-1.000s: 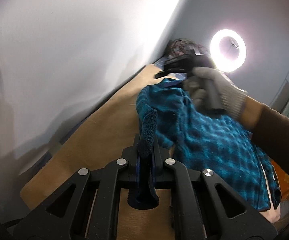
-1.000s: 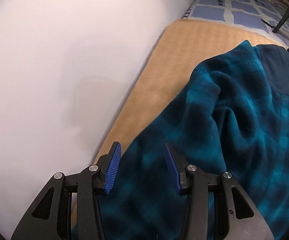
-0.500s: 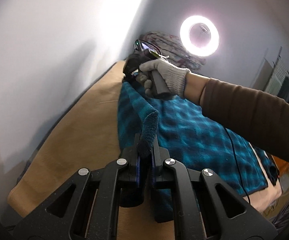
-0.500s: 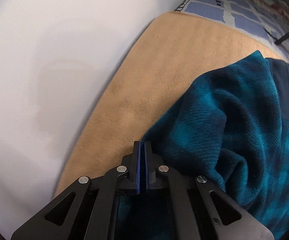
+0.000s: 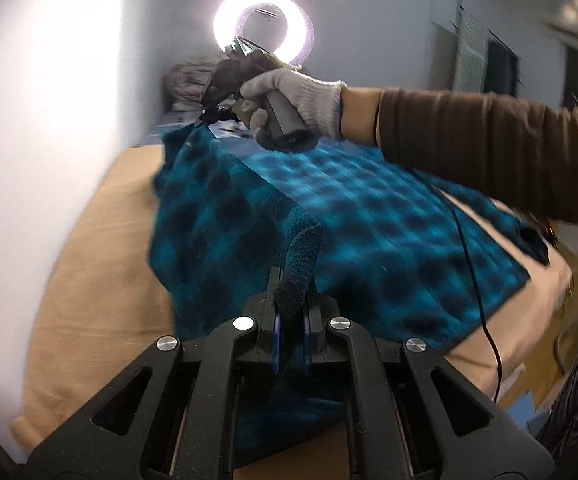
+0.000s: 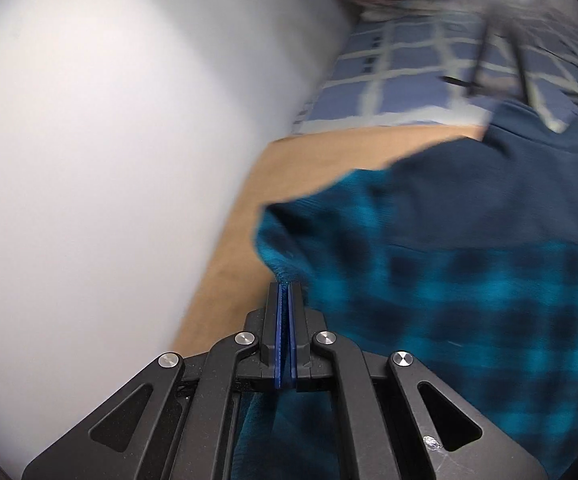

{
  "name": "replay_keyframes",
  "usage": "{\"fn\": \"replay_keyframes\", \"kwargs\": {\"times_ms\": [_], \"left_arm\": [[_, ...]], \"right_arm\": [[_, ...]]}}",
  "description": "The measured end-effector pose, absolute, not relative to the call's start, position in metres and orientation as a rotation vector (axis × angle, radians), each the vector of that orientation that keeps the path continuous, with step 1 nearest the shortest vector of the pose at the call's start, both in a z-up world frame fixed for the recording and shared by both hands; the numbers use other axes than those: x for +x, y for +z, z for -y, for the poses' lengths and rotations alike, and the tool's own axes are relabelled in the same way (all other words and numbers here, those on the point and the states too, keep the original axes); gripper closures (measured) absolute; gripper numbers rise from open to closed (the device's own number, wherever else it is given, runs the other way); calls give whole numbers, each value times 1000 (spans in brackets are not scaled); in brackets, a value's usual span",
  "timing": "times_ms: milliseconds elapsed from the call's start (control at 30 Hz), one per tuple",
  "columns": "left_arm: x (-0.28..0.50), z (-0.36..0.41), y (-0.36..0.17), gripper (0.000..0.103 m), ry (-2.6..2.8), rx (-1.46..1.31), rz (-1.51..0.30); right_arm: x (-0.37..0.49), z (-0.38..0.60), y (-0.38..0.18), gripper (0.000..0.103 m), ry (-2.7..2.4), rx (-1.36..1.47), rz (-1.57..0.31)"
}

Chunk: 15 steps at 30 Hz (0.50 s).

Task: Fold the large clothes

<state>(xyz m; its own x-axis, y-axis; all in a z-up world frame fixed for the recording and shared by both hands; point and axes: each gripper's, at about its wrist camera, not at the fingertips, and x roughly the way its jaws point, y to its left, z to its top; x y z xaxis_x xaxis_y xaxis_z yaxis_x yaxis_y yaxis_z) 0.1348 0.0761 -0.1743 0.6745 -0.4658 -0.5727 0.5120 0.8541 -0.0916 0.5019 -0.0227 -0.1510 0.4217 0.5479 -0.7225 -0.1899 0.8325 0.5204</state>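
Left wrist: plaid fleece (image 5: 369,216) edge pinched in left gripper (image 5: 290,320); right gripper (image 6: 285,336) apparently likewise.

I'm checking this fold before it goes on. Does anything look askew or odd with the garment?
Nothing looks damaged. The plaid garment is held up along one edge by both shut grippers, left gripper and right gripper, so its left side hangs slack over the tan sheet.
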Motion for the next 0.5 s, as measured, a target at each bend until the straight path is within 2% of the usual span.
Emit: {"fn": "replay_keyframes", "kwargs": {"times_ms": [233, 367, 400, 433, 500], "left_arm": [[129, -63, -191, 97, -611, 137, -696], [127, -64, -196, 95, -618, 123, -730], [126, -66, -196, 86, -629, 114, -743], [123, -68, -196, 71, -634, 103, -748], [118, -75, -192, 59, -634, 78, -741]], "right_arm": [[484, 80, -201, 101, 369, 428, -1106], [474, 78, -229, 101, 328, 328, -1159], [475, 74, -234, 101, 321, 285, -1169], [474, 67, -236, 101, 313, 221, -1177], [471, 56, -229, 100, 302, 127, -1170]]}}
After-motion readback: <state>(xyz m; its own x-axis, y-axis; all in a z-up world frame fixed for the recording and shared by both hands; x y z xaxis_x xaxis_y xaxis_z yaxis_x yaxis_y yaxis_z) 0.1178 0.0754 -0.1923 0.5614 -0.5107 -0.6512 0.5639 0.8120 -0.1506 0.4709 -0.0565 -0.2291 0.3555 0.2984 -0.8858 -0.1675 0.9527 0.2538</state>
